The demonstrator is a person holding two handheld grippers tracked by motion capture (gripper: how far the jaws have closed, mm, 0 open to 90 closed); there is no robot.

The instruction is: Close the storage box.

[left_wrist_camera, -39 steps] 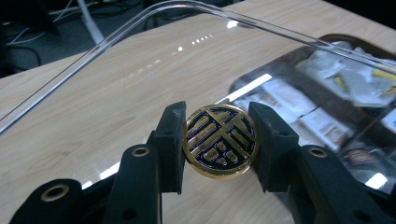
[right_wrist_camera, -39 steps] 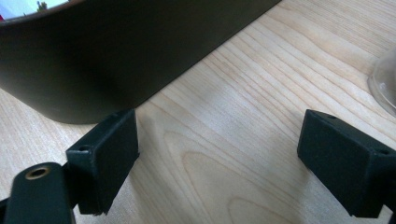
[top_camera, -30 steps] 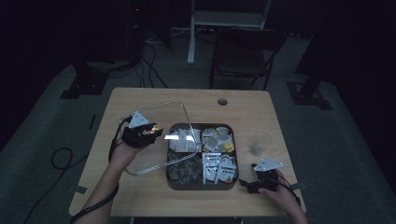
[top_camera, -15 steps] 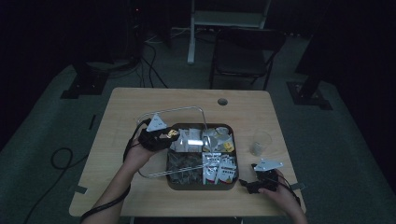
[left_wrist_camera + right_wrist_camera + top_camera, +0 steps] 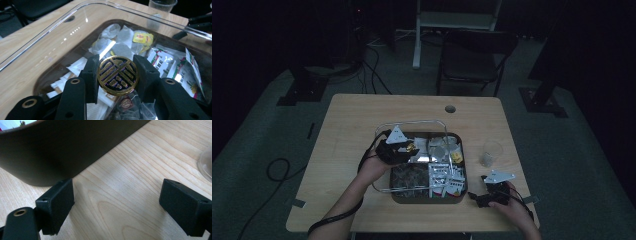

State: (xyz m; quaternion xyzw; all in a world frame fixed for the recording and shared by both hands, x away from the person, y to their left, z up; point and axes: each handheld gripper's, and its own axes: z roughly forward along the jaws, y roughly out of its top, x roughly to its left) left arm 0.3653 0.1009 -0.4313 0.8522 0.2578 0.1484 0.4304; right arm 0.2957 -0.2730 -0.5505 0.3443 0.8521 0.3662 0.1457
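Observation:
A clear plastic lid (image 5: pixel 412 124) with a round gold-and-black knob (image 5: pixel 118 75) hangs tilted over the left part of a dark compartment tray (image 5: pixel 427 198). My left gripper (image 5: pixel 408 149) is shut on that knob, one pad at each side (image 5: pixel 117 78). Through the lid (image 5: pixel 50 45) I see tea bags (image 5: pixel 117 37) and printed sachets (image 5: pixel 172 67) in the tray. My right gripper (image 5: pixel 478 197) rests on the table at the tray's front right corner. It stands open (image 5: pixel 117 202) with bare wood between its pads, beside the tray wall (image 5: pixel 62 150).
A clear plastic cup (image 5: pixel 490 152) stands right of the tray, and its base shows in the right gripper view (image 5: pixel 206 162). The wooden table (image 5: pixel 347 130) has a cable hole (image 5: pixel 450 108) at the back. A chair (image 5: pixel 472 50) stands behind it.
My left gripper has carried the lid rightward, from the table left of the tray to above the tray's left half. The right gripper has stayed put.

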